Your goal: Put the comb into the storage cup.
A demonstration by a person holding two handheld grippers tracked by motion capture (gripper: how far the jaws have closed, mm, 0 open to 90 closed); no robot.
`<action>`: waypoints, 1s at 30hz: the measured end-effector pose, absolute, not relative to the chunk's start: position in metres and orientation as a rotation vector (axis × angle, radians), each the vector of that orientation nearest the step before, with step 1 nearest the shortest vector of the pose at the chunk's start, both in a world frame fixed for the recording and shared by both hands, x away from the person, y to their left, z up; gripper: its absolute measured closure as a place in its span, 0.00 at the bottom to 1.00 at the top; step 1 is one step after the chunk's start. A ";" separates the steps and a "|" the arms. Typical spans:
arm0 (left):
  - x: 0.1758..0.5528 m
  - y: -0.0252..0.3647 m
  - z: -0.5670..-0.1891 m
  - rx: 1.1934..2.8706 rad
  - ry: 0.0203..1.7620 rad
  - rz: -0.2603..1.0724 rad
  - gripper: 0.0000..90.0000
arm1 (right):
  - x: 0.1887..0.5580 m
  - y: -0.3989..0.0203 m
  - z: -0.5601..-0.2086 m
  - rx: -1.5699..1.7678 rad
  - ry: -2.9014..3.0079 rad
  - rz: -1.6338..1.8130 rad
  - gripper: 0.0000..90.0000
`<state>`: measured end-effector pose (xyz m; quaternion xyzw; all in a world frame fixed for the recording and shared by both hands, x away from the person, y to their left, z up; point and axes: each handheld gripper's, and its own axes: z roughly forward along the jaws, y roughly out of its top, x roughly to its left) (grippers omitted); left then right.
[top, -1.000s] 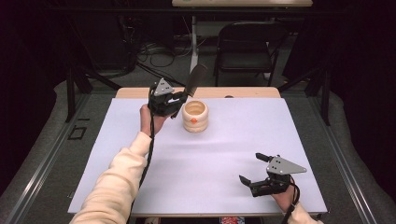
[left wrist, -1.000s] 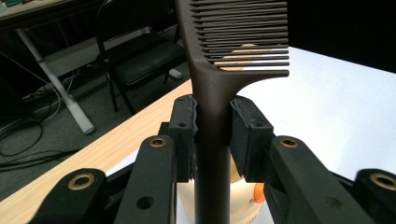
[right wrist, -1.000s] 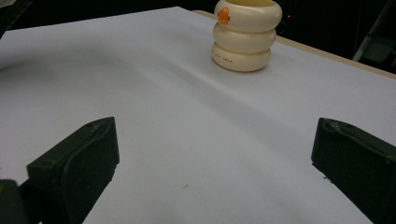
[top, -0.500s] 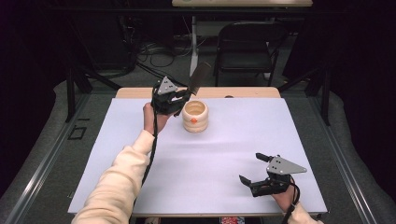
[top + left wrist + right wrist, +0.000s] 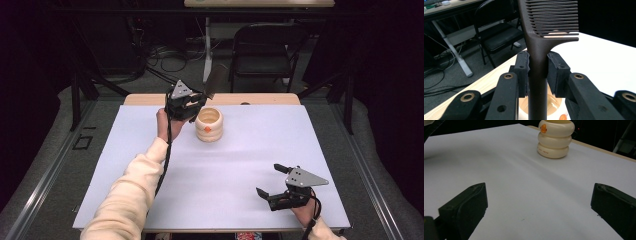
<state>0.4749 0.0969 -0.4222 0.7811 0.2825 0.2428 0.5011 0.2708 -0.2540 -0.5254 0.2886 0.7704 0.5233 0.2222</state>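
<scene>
Since a second ago the left hand-held gripper (image 5: 192,106) has barely shifted, its comb (image 5: 541,50) tipping slightly more upright over the cup; the right hand-held gripper (image 5: 275,192) has stayed where it was, low near the bench's (image 5: 300,140) front edge; the left one is clamped on the comb's handle, both pads pressing its sides, the toothed end rising above and beyond the jaws and the handle running down below them; the comb's long axis is near vertical, leaning a little away from the person; directly under the left hand-held gripper, just beyond and to its right in the high view, stands the cream ringed cup (image 5: 208,125), open mouth up, its inside apparently empty; any lowering of the handle into that mouth would, I judge, be nearly straight down; the right hand-held gripper's jaws are spread wide and hold nothing, with the cup well ahead of them, so the left hand is much the nearer.
</scene>
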 end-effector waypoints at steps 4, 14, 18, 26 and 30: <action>0.476 0.094 -0.421 1.883 0.676 0.591 0.80 | 0.271 -0.254 -0.525 0.798 2.128 1.446 0.00; 0.480 0.090 -0.423 1.849 0.685 0.576 0.80 | 0.271 -0.254 -0.525 0.797 2.129 1.446 0.00; 0.483 0.089 -0.423 1.829 0.691 0.567 0.80 | 0.271 -0.254 -0.525 0.801 2.129 1.447 0.00; 0.488 0.087 -0.425 1.784 0.706 0.554 0.80 | 0.271 -0.254 -0.525 0.801 2.130 1.448 0.00; 0.489 0.085 -0.426 1.768 0.710 0.552 0.80 | 0.271 -0.254 -0.525 0.799 2.129 1.447 0.00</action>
